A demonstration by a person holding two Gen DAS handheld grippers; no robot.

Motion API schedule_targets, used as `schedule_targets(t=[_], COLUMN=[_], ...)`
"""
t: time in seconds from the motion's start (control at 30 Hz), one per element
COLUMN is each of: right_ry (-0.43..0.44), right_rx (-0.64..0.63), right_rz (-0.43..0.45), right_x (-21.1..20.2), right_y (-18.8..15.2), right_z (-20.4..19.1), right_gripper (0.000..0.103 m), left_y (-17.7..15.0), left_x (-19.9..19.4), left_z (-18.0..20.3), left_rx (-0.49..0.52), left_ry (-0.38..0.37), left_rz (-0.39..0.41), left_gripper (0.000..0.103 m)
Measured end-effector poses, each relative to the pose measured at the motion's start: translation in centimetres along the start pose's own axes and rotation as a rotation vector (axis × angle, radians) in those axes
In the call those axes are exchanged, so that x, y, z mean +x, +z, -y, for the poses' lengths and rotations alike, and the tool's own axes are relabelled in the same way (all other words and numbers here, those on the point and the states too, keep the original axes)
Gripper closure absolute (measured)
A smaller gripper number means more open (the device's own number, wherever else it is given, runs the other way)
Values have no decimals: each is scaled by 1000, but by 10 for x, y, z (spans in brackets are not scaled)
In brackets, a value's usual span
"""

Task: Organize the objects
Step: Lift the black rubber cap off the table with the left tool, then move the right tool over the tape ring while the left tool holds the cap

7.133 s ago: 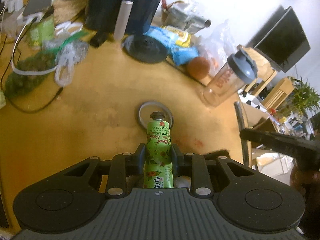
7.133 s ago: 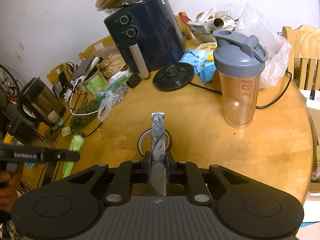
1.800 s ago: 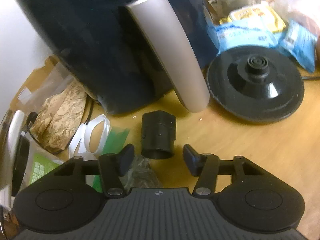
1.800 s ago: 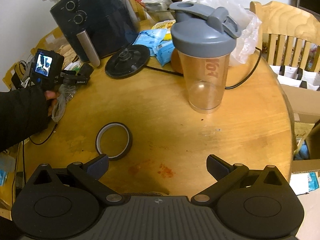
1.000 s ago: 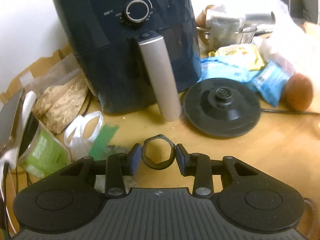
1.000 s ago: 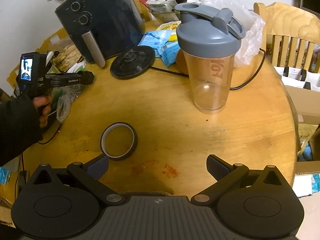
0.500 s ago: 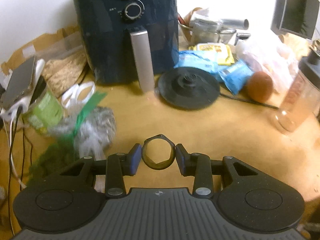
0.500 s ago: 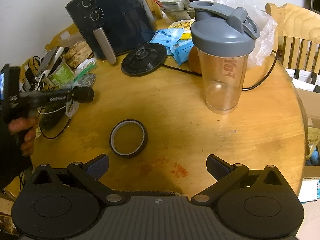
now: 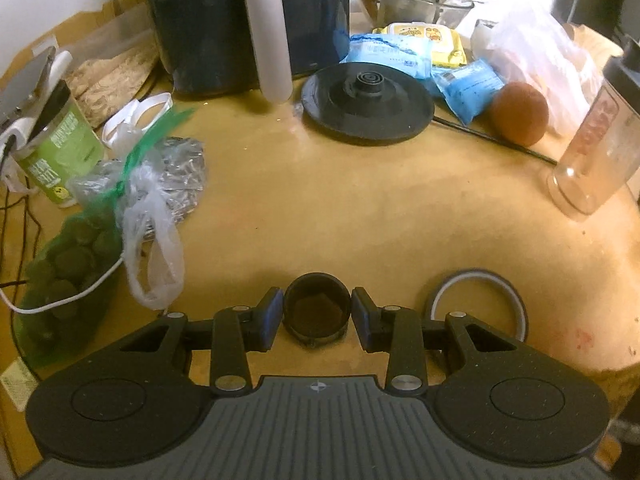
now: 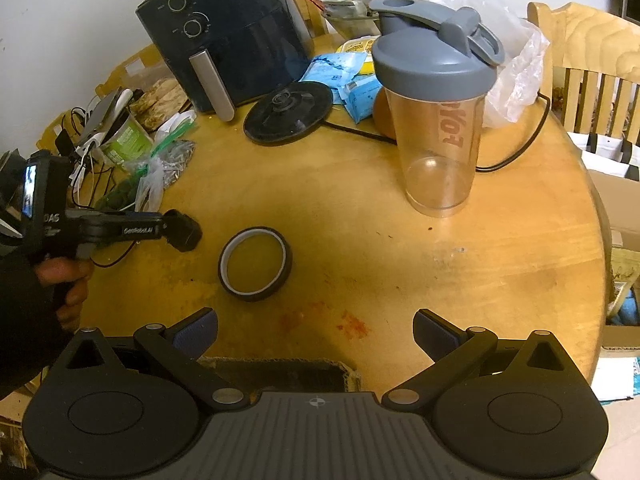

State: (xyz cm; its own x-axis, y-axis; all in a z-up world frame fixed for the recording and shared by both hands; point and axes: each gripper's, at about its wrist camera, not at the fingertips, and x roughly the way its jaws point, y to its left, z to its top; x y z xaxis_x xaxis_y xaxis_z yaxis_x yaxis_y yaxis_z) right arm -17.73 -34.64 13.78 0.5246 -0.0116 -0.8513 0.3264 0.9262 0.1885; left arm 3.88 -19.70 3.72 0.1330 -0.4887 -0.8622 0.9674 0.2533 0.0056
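Here, the left gripper (image 9: 317, 315) pinches a black cap (image 9: 317, 311) between its two pads, open end toward the camera; seen from the right wrist, the cap (image 10: 183, 230) hangs just above the table (image 10: 400, 264), near the tape roll (image 10: 255, 264) but apart from it. The side of the left gripper reads "GenRobot.AI", with "DAS" below its small screen. The right gripper (image 10: 315, 330) is spread wide and holds nothing, poised over the near table edge. The tape roll (image 9: 476, 304) lies flat just right of the left gripper. A clear shaker (image 10: 438, 120) with a grey lid stands upright farther back; its red lettering shows mirrored through the wall and cannot be read with certainty. Behind it are a dark air fryer (image 10: 224, 36) with two dials, a black kettle base (image 10: 289, 117), blue packets (image 9: 466, 88), a brown round fruit (image 9: 519, 113) and a green-labelled can (image 9: 60, 152) whose print is too small to read.
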Motion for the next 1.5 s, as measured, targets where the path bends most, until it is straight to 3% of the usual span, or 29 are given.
schedule_targets(t=[0.27,0.63,1.2,1.5], right_ry=[-3,9,4,-2], right_rx=[18,-12,-114,-106], right_rz=[6,4,-55,-88], right_x=[-4,0,40,70], right_y=[-4,-1,13,23], right_z=[6,-3,-31,-39], right_gripper=[0,0,0,4], left_y=[-2,-4,-24,-39], left_x=[4,4,-66,-103], left_z=[5,7,9,9], left_rx=[-2,-7,-68,-92], left_ry=[14,34,-35,-54], left_rz=[48,29,99,128], left_gripper=[66,66,66,66])
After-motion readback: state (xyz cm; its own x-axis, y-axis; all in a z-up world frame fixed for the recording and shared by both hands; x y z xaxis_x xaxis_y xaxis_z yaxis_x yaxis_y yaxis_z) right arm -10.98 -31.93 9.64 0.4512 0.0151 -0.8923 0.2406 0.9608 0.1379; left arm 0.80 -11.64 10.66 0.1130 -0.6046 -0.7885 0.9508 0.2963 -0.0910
